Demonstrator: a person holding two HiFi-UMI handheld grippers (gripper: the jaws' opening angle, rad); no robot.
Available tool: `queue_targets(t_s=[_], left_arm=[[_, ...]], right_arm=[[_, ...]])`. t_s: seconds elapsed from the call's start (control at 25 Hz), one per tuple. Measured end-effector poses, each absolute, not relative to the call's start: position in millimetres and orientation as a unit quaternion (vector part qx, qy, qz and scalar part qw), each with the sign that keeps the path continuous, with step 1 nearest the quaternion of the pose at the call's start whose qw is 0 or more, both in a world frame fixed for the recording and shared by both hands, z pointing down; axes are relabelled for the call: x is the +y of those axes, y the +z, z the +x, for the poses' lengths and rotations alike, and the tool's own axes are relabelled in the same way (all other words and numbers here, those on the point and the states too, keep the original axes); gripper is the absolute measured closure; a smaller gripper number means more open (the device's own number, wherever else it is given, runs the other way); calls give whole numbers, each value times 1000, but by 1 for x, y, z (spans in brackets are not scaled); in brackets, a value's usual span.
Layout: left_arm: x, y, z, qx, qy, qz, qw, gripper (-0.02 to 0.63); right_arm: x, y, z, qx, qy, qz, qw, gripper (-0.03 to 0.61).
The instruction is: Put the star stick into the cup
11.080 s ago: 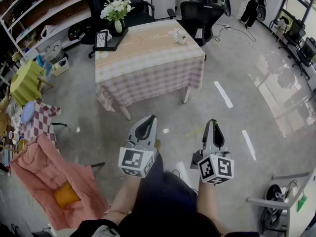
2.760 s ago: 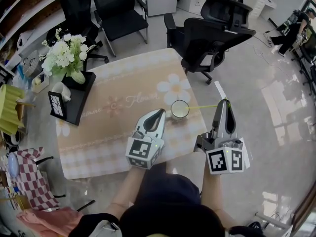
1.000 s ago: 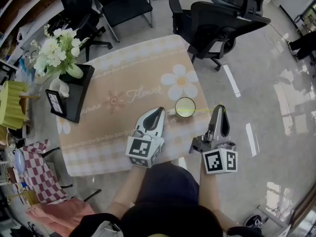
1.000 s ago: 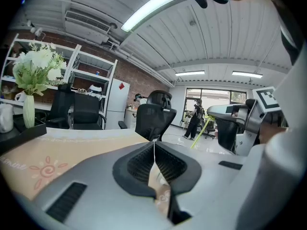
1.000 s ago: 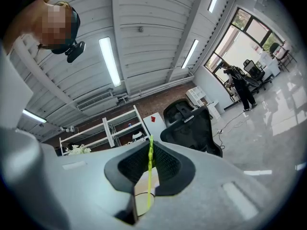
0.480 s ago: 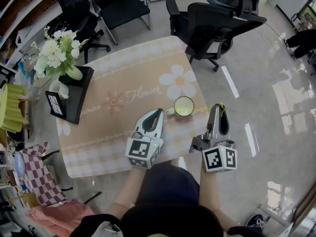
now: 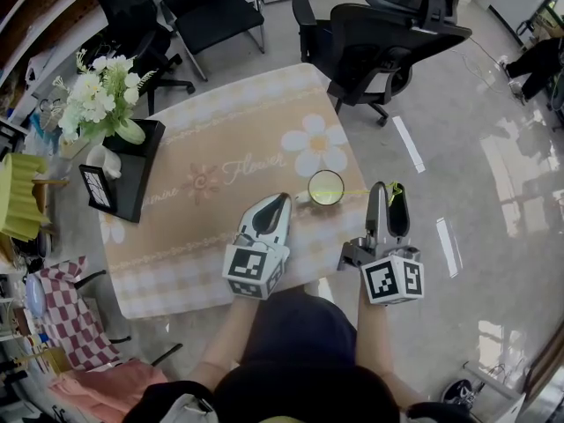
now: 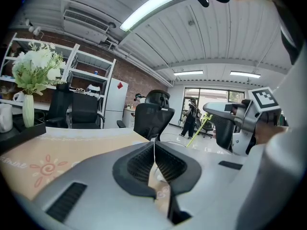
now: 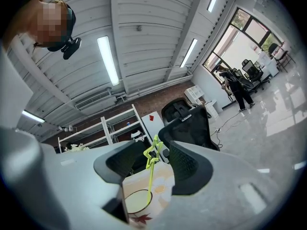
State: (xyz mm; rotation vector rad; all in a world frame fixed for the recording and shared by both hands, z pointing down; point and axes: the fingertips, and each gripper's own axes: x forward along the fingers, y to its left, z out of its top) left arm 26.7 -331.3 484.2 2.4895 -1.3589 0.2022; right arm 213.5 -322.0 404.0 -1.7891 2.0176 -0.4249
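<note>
Where it leans out of the cup (image 7: pixel 325 187), the star stick (image 7: pixel 361 191) has its long axis running sideways across the head view. Its plain end is inside the cup and its star end points out past the bench (image 7: pixel 220 148) edge. The star sits between the jaws of the right tool (image 7: pixel 387 192), which have just been opening and stand apart, not pinching it. The left tool (image 7: pixel 280 201), just left of the cup, has its jaws together on nothing. Both tools point forward, side by side. One stick, one cup, two tools.
</note>
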Motion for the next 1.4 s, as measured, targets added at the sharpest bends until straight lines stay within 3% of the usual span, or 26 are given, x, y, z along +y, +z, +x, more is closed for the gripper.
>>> queue_targets(t_s=[0.16, 1.4], left_arm=[[-330, 484, 28, -470, 72, 867, 148, 601], [-283, 471, 32, -454, 54, 879, 134, 601]], right_arm=[[-319, 409, 214, 721, -162, -644, 198, 344], [-262, 414, 205, 731, -158, -639, 180, 344]])
